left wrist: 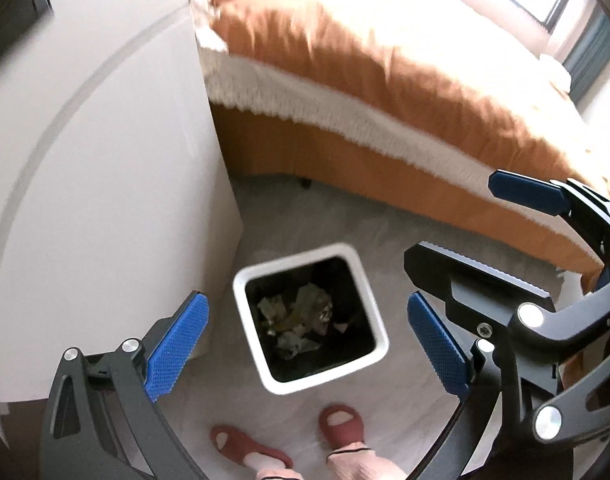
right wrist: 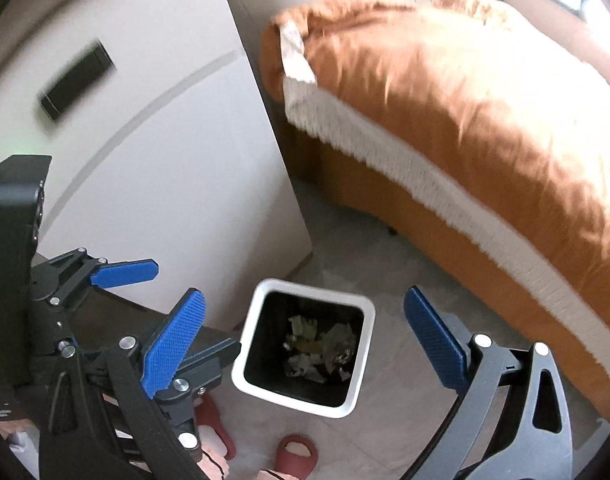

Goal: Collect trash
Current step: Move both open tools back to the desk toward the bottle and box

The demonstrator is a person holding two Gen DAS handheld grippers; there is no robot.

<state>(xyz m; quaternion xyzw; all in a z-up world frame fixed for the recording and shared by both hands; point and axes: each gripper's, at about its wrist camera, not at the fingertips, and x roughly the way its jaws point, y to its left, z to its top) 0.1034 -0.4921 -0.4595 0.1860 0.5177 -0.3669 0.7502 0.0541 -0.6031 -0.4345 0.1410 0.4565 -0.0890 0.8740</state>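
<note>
A: Grippers? Where's the trash?
B: Left gripper (left wrist: 307, 344) and right gripper (right wrist: 305, 344) both hang over the bin (left wrist: 369, 280), jaws wide apart, nothing btwn pads. Prob positioned for a drop or a check, can't say which.
A: Bin contents?
B: Crumpled paper trash (left wrist: 295, 320) sits at the bottom of the black liner. Bin stands on the floor, white cabinet (left wrist: 105, 200) at 9 o'clock of it, bed (left wrist: 385, 80) at 1-2 o'clock, slippers (left wrist: 341, 424) at 6.
</note>
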